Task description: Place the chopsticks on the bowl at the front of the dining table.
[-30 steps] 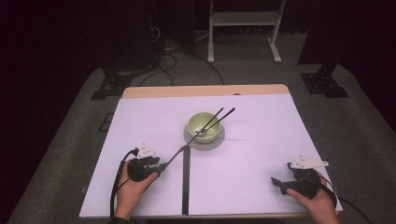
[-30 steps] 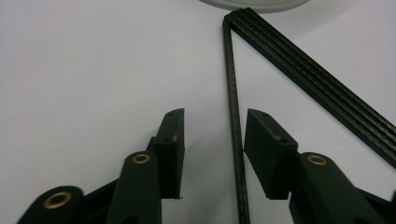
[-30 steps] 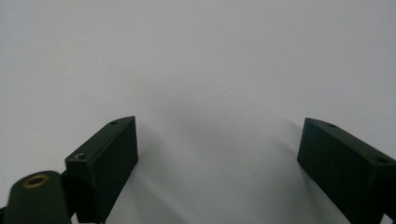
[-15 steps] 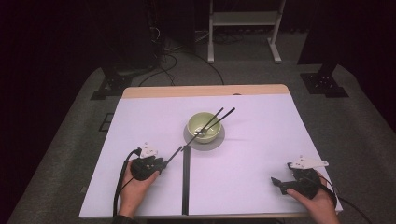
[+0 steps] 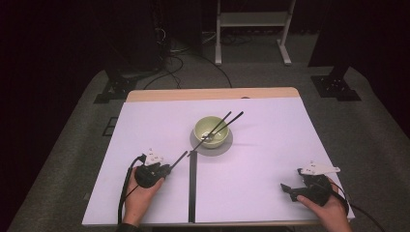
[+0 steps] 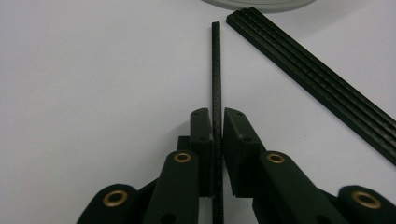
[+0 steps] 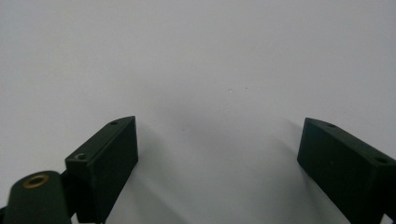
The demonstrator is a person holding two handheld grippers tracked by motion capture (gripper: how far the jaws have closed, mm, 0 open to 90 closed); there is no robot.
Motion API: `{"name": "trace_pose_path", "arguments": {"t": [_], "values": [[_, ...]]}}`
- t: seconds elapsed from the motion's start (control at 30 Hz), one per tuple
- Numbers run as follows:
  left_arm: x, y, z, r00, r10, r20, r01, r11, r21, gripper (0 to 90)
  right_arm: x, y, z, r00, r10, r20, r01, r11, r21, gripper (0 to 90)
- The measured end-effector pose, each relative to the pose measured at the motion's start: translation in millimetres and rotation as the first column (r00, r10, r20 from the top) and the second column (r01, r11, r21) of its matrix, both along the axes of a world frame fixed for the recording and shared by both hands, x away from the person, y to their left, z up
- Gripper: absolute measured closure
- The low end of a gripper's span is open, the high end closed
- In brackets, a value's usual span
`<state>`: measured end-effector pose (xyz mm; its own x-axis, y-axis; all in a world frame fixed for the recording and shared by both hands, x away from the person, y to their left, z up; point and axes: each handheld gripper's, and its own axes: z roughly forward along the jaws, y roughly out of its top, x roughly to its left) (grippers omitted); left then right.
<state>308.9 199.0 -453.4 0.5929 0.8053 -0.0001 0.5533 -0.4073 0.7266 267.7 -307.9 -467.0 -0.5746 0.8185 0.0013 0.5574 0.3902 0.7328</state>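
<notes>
A pale green bowl [image 5: 210, 129] stands on a grey saucer [image 5: 223, 145] at the table's middle, and two dark chopsticks [image 5: 228, 121] lean across it toward the far right. My left gripper [image 5: 168, 168] [image 6: 218, 116] is shut on a thin black stick [image 5: 179, 159] [image 6: 215, 65] that points at the saucer. Its tip stops short of the saucer rim [image 6: 252, 3]. My right gripper [image 5: 288, 189] [image 7: 217, 154] rests low over the white table near the front right, open with nothing between its jaws.
A long black strip [image 5: 192, 188] [image 6: 317, 79] runs from the saucer to the table's front edge, just right of the left gripper. The white table [image 5: 270, 159] has a wooden far edge; dark floor, cables and stands lie beyond.
The held stick's far tip has drawn back from the bowl toward the left hand, which shifted a little to the right. The right gripper has stayed still.
</notes>
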Motion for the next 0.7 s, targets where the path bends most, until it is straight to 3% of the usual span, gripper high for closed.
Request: {"name": "trace_pose_path", "arguments": {"t": [0.27, 0.4, 0.6, 0.7], "values": [[0.5, 2.4, -2.1, 1.0000, 0.000, -0.004, 0.000, 0.9998, -0.020, 83.9, 0.0, 0.0, 0.0, 1.0000, 0.000, 0.000, 0.000, 1.000, -0.001, 10.6], [-0.8, 0.3, -1.9, 0.9999, -0.008, 0.013, 0.008, 0.9999, 0.007, 83.9, 0.0, 0.1, 0.0, 1.0000, 0.000, 0.001, 0.000, 1.000, -0.002, 10.6], [-0.2, 0.4, -1.2, 1.0000, -0.004, 0.004, 0.004, 1.0000, 0.004, 86.4, 0.0, 0.0, 0.0, 1.0000, 0.001, 0.001, -0.001, 1.000, -0.001, 10.6], [1.3, 3.1, -1.8, 0.9999, 0.003, -0.013, -0.004, 0.9995, -0.031, 86.4, 0.1, 0.0, 0.0, 1.0000, 0.000, 0.000, 0.000, 1.000, -0.001, 10.6]]}}
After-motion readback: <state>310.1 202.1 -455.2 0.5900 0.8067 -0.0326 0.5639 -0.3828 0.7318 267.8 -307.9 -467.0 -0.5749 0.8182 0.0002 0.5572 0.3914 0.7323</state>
